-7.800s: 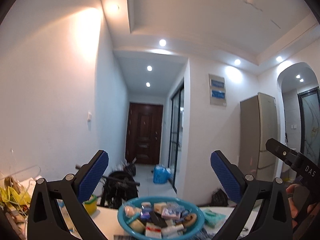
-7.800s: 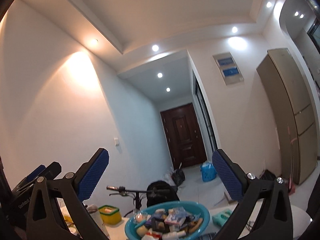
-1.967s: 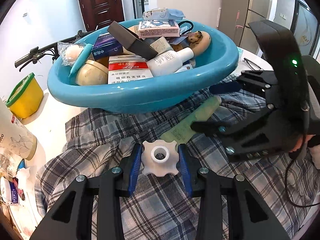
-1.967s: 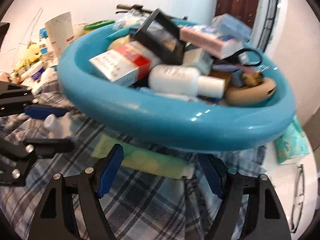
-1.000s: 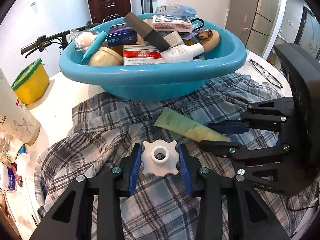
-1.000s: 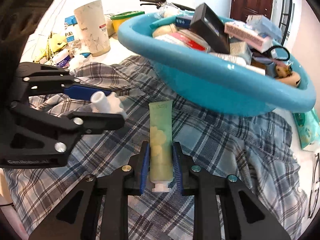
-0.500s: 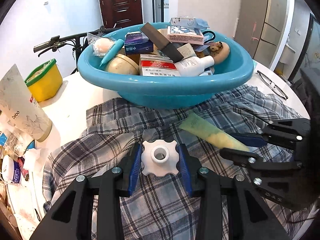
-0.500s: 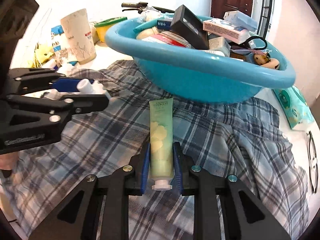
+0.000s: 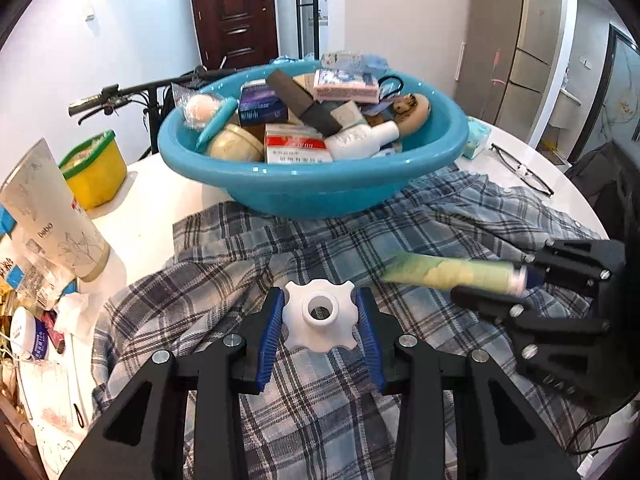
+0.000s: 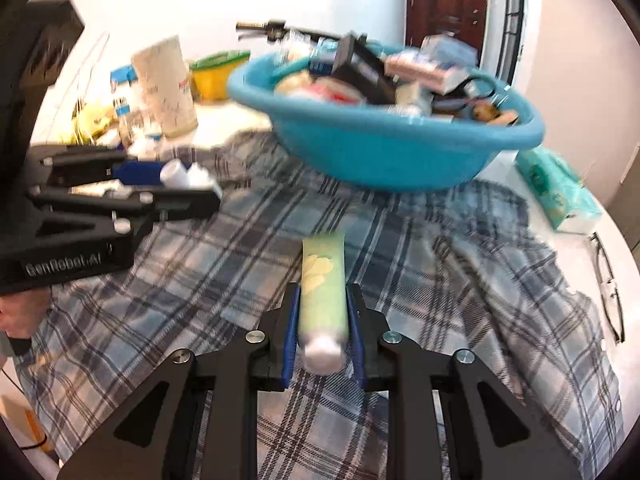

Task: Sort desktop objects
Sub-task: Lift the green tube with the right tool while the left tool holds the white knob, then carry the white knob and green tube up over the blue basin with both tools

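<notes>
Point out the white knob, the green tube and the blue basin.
white knob (image 9: 318, 322), left wrist view, on its hub.
green tube (image 10: 322, 280), right wrist view, mid body.
blue basin (image 9: 320, 190), left wrist view, front outer wall.

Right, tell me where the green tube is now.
The green tube is clamped between the right tongs, cap toward the camera, lifted above the plaid shirt, in front of the blue basin.

Basin (image 9: 312, 196): glossy blue plastic, smooth, with light glints on its wall. Shirt (image 9: 224, 280) under it: soft woven plaid cloth, matt and creased. Knob (image 9: 319, 314): smooth matt white plastic; tube (image 10: 323, 284): pale green plastic, slight sheen; table (image 9: 156, 200): smooth white.
</notes>
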Available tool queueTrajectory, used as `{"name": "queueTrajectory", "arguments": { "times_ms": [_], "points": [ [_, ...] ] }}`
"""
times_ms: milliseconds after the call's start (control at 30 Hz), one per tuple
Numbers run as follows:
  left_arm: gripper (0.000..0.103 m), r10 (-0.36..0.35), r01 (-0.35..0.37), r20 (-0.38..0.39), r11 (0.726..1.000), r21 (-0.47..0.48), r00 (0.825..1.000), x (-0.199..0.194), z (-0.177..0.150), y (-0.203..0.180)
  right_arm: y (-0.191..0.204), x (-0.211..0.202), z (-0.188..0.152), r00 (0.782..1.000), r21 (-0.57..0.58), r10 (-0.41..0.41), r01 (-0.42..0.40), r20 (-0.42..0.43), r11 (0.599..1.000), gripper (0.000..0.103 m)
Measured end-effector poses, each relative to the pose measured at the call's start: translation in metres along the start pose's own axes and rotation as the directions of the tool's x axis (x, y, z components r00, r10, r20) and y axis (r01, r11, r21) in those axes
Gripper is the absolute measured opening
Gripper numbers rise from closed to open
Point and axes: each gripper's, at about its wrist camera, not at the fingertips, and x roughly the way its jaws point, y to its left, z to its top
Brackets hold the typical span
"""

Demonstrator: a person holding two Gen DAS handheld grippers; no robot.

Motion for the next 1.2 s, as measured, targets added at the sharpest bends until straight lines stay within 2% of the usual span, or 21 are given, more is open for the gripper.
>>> {"name": "queueTrajectory", "arguments": {
  "times_ms": [133, 300, 433, 500, 567, 700, 833, 867, 900, 967, 1033, 1067, 1100, 1167, 1200],
  "points": [
    [0.039, 0.005, -0.005, 0.049, 1.0, -0.003, 0.999, -0.015, 0.005, -0.003, 0.003, -0.03, 0.009, 0.995, -0.008, -0.018, 0.019, 0.1, 1.0, 0.021],
    [0.039, -0.015, 0.019, 0.115, 0.999, -0.033, 0.993, -0.035, 0.016, -0.007, 0.006, -0.062, 0.018, 0.974, -0.003, -0.037, 0.039, 0.224, 0.999, 0.021],
    [0.039, -0.029, 0.04, 0.181, 0.997, -0.059, 0.983, -0.056, 0.031, -0.009, 0.005, -0.086, 0.032, 0.945, 0.032, -0.058, 0.05, 0.322, 0.998, 0.021],
    [0.039, -0.02, 0.036, 0.23, 0.997, -0.067, 0.973, -0.068, 0.039, -0.011, 0.003, -0.101, 0.042, 0.922, 0.05, -0.067, 0.052, 0.381, 0.997, 0.021],
    [0.039, 0.006, 0.019, 0.295, 0.997, -0.081, 0.955, -0.085, 0.048, -0.012, 0.004, -0.116, 0.051, 0.895, 0.059, -0.079, 0.06, 0.438, 0.996, 0.021],
    [0.039, 0.04, 0.001, 0.406, 0.995, -0.1, 0.913, -0.116, 0.061, -0.014, 0.007, -0.141, 0.07, 0.835, 0.08, -0.134, 0.108, 0.534, 0.991, 0.021],
    [0.039, 0.098, -0.058, 0.51, 0.994, -0.093, 0.855, -0.142, 0.076, -0.023, 0.008, -0.158, 0.093, 0.797, 0.139, -0.2, 0.147, 0.569, 0.979, 0.021],
    [0.039, 0.121, -0.079, 0.533, 0.992, -0.101, 0.838, -0.147, 0.08, -0.026, 0.008, -0.162, 0.099, 0.786, 0.152, -0.211, 0.15, 0.582, 0.977, 0.021],
    [0.039, 0.154, -0.097, 0.566, 0.987, -0.131, 0.81, -0.154, 0.084, -0.026, 0.008, -0.165, 0.104, 0.77, 0.172, -0.227, 0.154, 0.596, 0.973, 0.021],
    [0.039, 0.187, -0.116, 0.613, 0.981, -0.154, 0.768, -0.166, 0.091, -0.027, 0.007, -0.171, 0.115, 0.746, 0.201, -0.249, 0.157, 0.617, 0.967, 0.021],
    [0.039, 0.235, -0.138, 0.655, 0.971, -0.196, 0.718, -0.178, 0.095, -0.026, 0.007, -0.175, 0.126, 0.739, 0.209, -0.257, 0.159, 0.622, 0.965, 0.021],
    [0.039, 0.26, -0.154, 0.677, 0.965, -0.214, 0.688, -0.184, 0.1, -0.026, 0.007, -0.176, 0.131, 0.741, 0.204, -0.257, 0.164, 0.62, 0.965, 0.021],
    [0.039, 0.279, -0.165, 0.691, 0.96, -0.228, 0.667, -0.189, 0.105, -0.026, 0.007, -0.175, 0.137, 0.746, 0.188, -0.247, 0.164, 0.619, 0.968, 0.021],
    [0.039, 0.29, -0.145, 0.706, 0.955, -0.26, 0.646, -0.198, 0.11, -0.021, 0.005, -0.178, 0.143, 0.747, 0.182, -0.228, 0.145, 0.624, 0.973, 0.021],
    [0.039, 0.281, -0.121, 0.712, 0.956, -0.268, 0.644, -0.202, 0.114, -0.018, 0.003, -0.179, 0.146, 0.744, 0.188, -0.23, 0.142, 0.627, 0.972, 0.021]
  ]
}}
